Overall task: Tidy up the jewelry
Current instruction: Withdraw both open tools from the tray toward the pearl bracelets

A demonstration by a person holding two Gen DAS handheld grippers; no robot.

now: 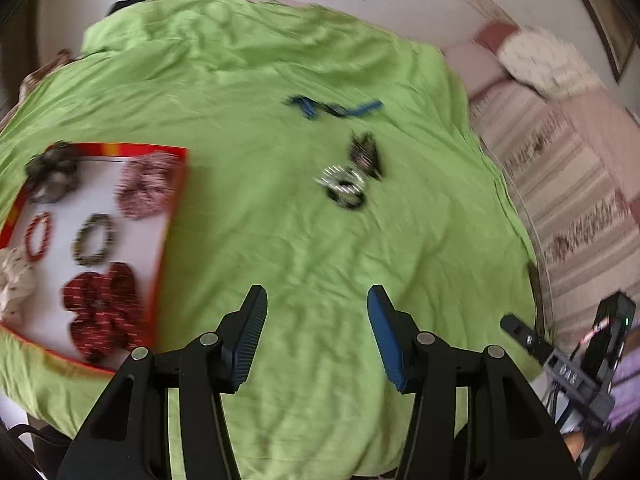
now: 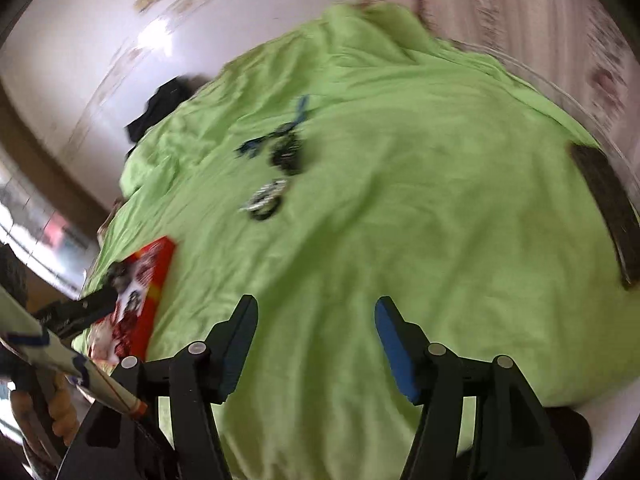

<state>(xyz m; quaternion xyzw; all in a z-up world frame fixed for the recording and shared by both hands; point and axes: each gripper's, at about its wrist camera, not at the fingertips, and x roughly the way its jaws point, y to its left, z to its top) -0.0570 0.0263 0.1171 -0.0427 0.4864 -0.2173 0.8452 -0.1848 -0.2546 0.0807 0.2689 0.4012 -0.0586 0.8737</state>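
A flat red-rimmed white cardboard tray (image 1: 176,216) lies on a wrinkled lime-green cloth (image 1: 280,60) and holds six fabric scrunchies and beaded bracelets, among them a dark red patterned scrunchie (image 1: 102,310) at its near edge. Well to the right of the tray, loose on the cloth, sit a silver-and-black bangle cluster (image 1: 343,186), a dark hair clip (image 1: 365,154) and blue strip-shaped pieces (image 1: 334,107). The left gripper (image 1: 318,334) and right gripper (image 2: 316,350) both hover above bare cloth, jaws parted and empty.

open green cloth (image 1: 248,128) before bangles (image 1: 342,186)
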